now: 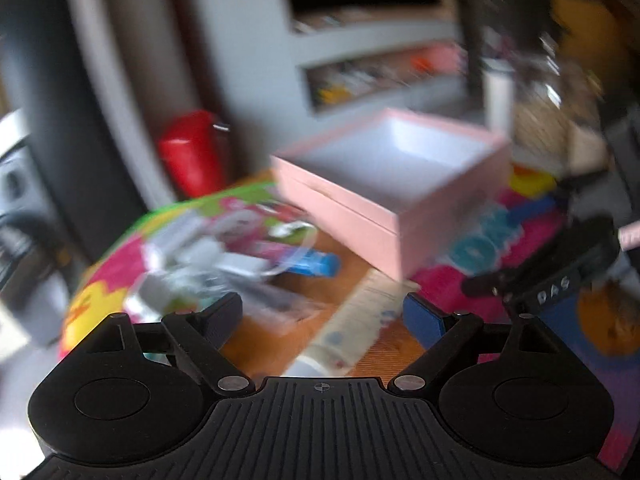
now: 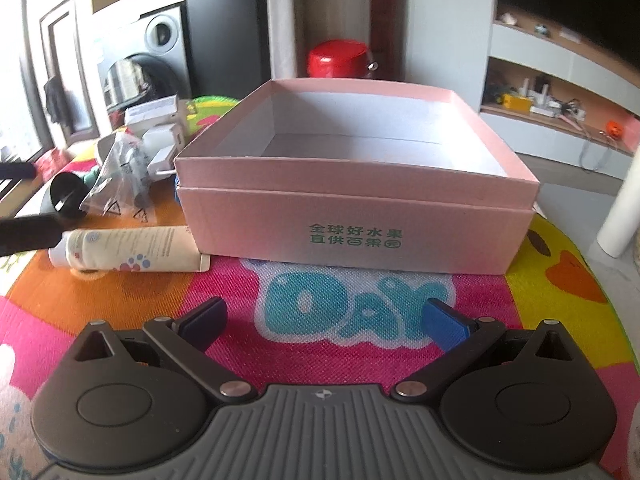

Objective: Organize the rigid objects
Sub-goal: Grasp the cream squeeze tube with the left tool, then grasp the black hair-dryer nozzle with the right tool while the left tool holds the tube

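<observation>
On the colourful play mat (image 2: pixel 360 280): pink cardboard box (image 2: pixel 356 184), lid off, white inside, nothing in it that I can see. Green print on its near wall. Cream tube (image 2: pixel 128 250) lies flat just left of box, its crimped end near the box's front-left corner, cap pointing away. Behind the tube: clear plastic bag (image 2: pixel 120 172) with dark parts inside, white adapters (image 2: pixel 162 136) further back. Blue item (image 1: pixel 316 262) beside the box, partly hidden. Red pot (image 2: pixel 340 58) on floor behind box.

Right gripper (image 2: pixel 324 320): jaws spread wide, nothing between them, hovering over mat in front of the box.

Left gripper (image 1: pixel 322 312): jaws wide apart, nothing gripped; tube lies on the mat below the gap, not touched by the pads. Left view heavily motion-blurred, details of the clutter unreadable.
</observation>
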`<state>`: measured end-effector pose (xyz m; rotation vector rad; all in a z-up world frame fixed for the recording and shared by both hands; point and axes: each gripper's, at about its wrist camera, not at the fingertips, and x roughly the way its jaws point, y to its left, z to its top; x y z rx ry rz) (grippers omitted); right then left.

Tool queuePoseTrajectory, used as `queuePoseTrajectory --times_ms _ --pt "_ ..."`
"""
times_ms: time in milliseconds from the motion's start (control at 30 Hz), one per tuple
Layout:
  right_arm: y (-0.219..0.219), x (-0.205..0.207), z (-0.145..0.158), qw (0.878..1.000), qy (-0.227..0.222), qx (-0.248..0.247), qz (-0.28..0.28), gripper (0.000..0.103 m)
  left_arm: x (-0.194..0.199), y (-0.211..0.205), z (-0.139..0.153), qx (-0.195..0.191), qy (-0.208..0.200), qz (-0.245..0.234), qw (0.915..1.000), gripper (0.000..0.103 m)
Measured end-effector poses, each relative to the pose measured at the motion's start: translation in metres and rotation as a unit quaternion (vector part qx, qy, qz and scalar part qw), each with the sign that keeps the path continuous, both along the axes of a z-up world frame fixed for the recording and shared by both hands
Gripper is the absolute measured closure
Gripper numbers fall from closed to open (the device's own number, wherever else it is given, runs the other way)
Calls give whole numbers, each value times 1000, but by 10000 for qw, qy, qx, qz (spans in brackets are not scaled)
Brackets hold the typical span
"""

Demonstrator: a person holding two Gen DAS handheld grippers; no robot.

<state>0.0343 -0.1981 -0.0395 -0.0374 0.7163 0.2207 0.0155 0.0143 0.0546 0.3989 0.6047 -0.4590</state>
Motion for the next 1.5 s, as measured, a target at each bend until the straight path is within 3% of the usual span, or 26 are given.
queuePoseTrajectory --times_ms 67,133,167,267,400,533,633,767,867,967,1067,1133,1200,1267,1333,1400,1500 --pt "-2 0 1 9998 70 -55 177 0 18 -9 -12 203 387 -260 9987 18" --pt "-8 -3 3 9991 132 -78 396 0 32 -22 -27 385 891 -492 9941 37" --pt "-11 -6 3 9985 150 -83 522 0 30 -22 -28 283 781 -544 9951 52" --pt "-18 -13 3 9973 226 -91 698 0 25 -19 -31 85 791 -488 9956 58" --pt "-18 -22 4 9979 236 -160 586 0 -8 -8 -33 -118 680 -78 9976 59" --pt "-15 -16 9 9974 371 -225 578 0 -59 29 -34 -560 536 786 9939 59" --pt "7 -16 20 9942 224 -262 1022 13 -77 64 -30 -923 361 1543 9830 59" --pt "57 -19 49 9832 -408 -91 1777 13 -89 107 -34 -1367 544 2116 9662 59" --pt "107 -9 64 9685 -647 -97 2401 15 -92 118 -36 -1488 540 2135 9640 59" --pt "160 18 65 9621 -656 -87 2647 16 -91 119 -36 -1494 555 2093 9648 59" --pt "199 49 55 9620 -419 -99 2698 16 -92 119 -38 -1543 617 2074 9640 59" --pt "212 69 45 9698 -117 -254 2422 18 -96 122 -39 -1598 606 2064 9634 58" --pt "208 75 41 9711 250 54 2373 21 -101 124 -40 -1698 592 2053 9620 58" --pt "198 68 43 9512 798 573 2926 22 -103 127 -42 -1823 582 2055 9598 58" --pt "188 58 51 9333 1008 855 3338 22 -104 127 -43 -1860 571 2043 9594 58" --pt "184 48 61 9361 676 657 3387 22 -104 126 -43 -1840 552 2008 9606 58" --pt "192 30 71 9326 -432 -287 3571 21 -105 124 -44 -1791 531 1964 9626 58"
